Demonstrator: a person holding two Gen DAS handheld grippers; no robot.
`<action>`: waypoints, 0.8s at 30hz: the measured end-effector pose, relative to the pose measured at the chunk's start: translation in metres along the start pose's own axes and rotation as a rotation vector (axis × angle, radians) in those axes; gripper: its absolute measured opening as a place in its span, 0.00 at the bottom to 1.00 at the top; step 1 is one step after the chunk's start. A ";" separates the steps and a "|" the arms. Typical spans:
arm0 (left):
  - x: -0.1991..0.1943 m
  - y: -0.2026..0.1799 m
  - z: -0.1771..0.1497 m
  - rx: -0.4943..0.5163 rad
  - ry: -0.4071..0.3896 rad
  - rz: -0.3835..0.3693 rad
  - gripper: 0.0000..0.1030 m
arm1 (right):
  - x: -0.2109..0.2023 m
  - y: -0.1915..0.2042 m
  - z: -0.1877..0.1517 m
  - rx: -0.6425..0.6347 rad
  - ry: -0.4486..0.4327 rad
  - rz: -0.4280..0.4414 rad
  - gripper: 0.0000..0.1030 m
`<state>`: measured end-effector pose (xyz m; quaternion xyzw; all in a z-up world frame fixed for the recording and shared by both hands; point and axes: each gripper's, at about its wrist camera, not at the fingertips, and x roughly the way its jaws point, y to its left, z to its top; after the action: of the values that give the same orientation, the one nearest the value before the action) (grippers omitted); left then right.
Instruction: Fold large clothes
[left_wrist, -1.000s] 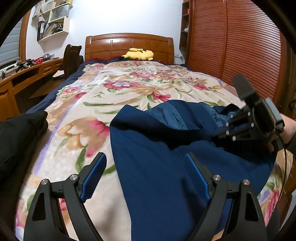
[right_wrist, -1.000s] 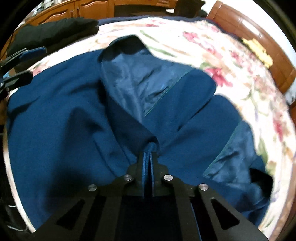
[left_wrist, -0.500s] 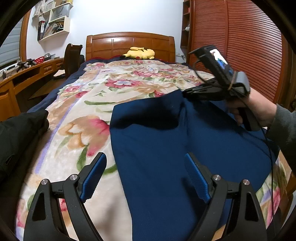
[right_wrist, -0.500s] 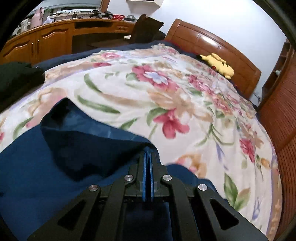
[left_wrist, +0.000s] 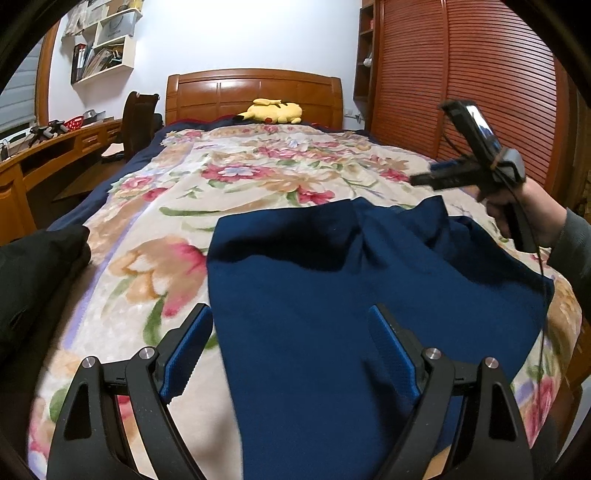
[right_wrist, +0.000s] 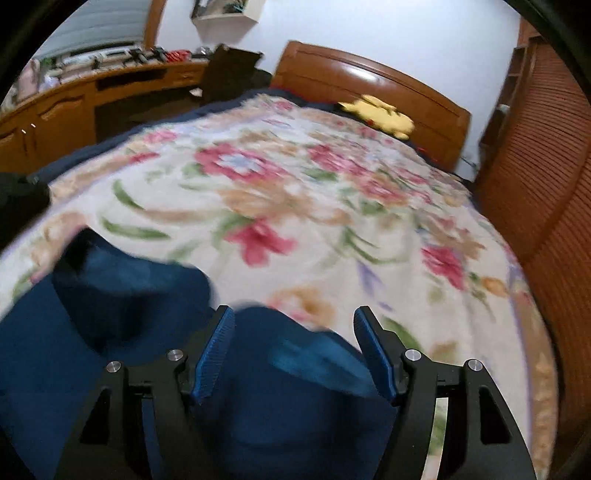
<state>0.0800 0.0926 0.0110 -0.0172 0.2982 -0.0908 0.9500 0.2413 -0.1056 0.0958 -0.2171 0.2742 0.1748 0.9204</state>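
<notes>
Currently: one navy garment lies flat on near right of floral blanket | left gripper jaws apart, straddling garment's near left edge, gripping nothing | right gripper jaws apart above far edge, empty | risk: far corner looks rumpled, so folding now may set creases | count: one garment, two grippers, one yellow plush, one black bundle at left.

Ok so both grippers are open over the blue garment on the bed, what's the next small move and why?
Probably bring the left gripper down to pinch the blue garment's near left edge. It is open right over that edge, while the right gripper is open above the rumpled far side, holding nothing, so the next fold likely starts from the left.
</notes>
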 end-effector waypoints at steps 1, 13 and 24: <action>0.000 -0.002 0.000 0.002 0.001 -0.002 0.84 | 0.001 -0.010 -0.007 0.010 0.023 -0.020 0.67; 0.021 -0.006 -0.008 0.009 0.078 0.009 0.84 | 0.076 -0.100 -0.072 0.331 0.275 0.082 0.67; 0.031 -0.008 -0.015 0.016 0.132 0.036 0.84 | 0.040 -0.117 -0.065 0.382 0.123 0.146 0.04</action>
<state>0.0956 0.0796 -0.0183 0.0019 0.3599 -0.0772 0.9298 0.2963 -0.2291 0.0591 -0.0288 0.3731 0.1722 0.9112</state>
